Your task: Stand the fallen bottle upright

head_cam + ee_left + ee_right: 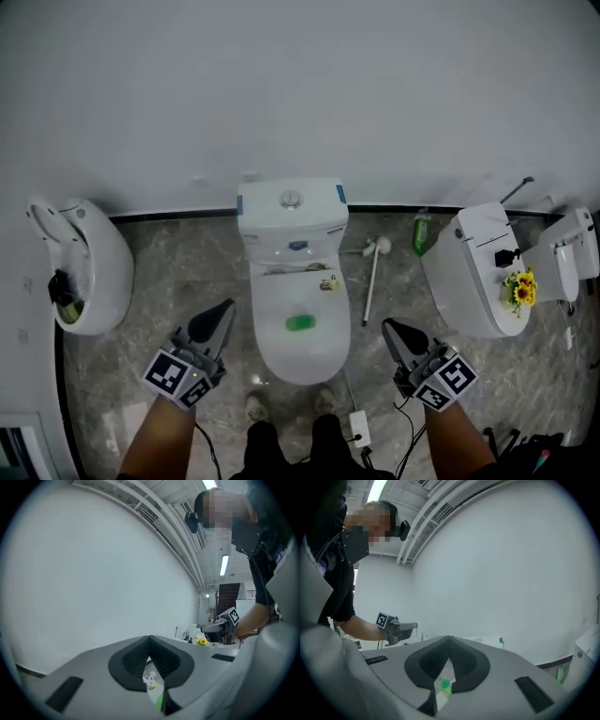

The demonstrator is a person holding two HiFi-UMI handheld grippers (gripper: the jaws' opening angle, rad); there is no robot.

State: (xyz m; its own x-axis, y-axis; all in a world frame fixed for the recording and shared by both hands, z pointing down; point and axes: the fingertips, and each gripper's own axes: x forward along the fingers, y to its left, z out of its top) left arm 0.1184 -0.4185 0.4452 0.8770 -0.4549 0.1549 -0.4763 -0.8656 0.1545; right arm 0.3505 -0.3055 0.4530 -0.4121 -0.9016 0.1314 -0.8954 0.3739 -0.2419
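Note:
A green bottle [422,232] stands upright on the floor against the wall, right of the white toilet [292,246]; the right gripper view shows the bottle [560,674] low at the right. A small green item [300,323] lies on the closed toilet lid, and it shows through the jaw gap as a green spot [445,685]. A small yellow-white item [328,283] sits near the lid's hinge. My left gripper [228,305] hovers left of the bowl, shut and empty. My right gripper [386,324] hovers right of it, shut and empty. Both are apart from the bottle.
A toilet brush [373,272] lies on the marble floor between toilet and bottle. A urinal [80,267] hangs at left. Another white fixture [469,272] with yellow flowers [517,291] stands at right. The person's shoes [255,406] stand before the bowl, beside a power strip [359,428].

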